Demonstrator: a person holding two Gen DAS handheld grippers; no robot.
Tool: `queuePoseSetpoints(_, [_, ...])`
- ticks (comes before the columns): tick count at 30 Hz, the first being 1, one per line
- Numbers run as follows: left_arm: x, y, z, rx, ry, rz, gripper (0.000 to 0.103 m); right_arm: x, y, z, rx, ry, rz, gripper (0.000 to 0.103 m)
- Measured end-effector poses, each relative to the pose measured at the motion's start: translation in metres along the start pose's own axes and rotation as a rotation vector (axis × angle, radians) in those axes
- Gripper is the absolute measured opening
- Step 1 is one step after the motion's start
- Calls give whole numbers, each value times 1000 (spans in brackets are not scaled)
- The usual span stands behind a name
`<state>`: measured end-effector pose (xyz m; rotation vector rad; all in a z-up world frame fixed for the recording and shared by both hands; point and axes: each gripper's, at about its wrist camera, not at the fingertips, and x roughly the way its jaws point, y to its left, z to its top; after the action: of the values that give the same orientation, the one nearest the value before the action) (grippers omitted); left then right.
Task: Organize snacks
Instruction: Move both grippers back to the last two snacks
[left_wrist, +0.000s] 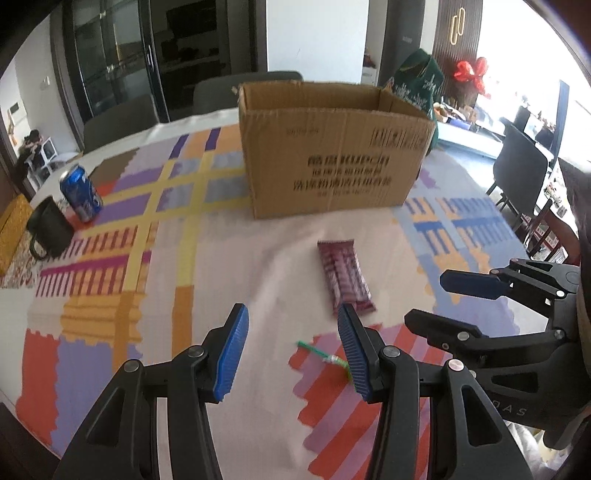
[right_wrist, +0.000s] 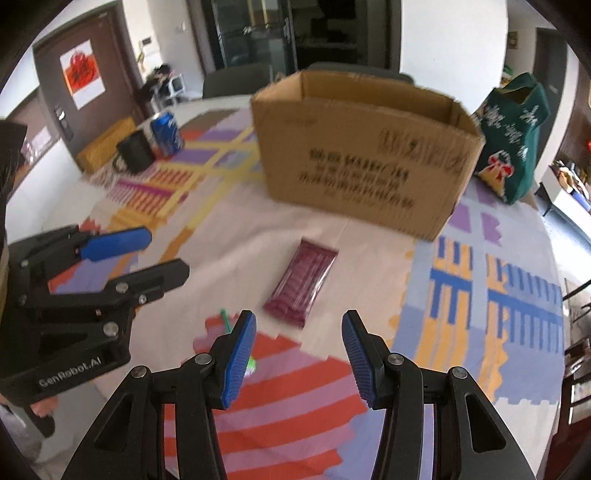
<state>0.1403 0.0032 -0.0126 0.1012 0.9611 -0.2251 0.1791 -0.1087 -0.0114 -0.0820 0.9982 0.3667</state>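
A purple snack packet (left_wrist: 345, 278) lies flat on the patterned tablecloth, in front of an open cardboard box (left_wrist: 332, 147). It also shows in the right wrist view (right_wrist: 301, 282), with the box (right_wrist: 365, 155) behind it. My left gripper (left_wrist: 293, 325) is open and empty, hovering just short of the packet. My right gripper (right_wrist: 299, 332) is open and empty, just short of the packet too. Each gripper shows in the other's view: the right one (left_wrist: 436, 299) and the left one (right_wrist: 166, 251). A small green wrapped stick (left_wrist: 325, 356) lies near the fingers.
A blue drink can (left_wrist: 81, 194) and a black mug (left_wrist: 50, 229) stand at the table's left. A green gift bag (right_wrist: 513, 140) stands right of the box. Chairs stand around the table.
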Motion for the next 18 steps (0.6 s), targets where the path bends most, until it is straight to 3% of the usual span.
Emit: queuePoseSetpoints(18, [28, 18, -50, -25, 129, 54, 49, 53, 38, -29, -130, 188, 87, 50])
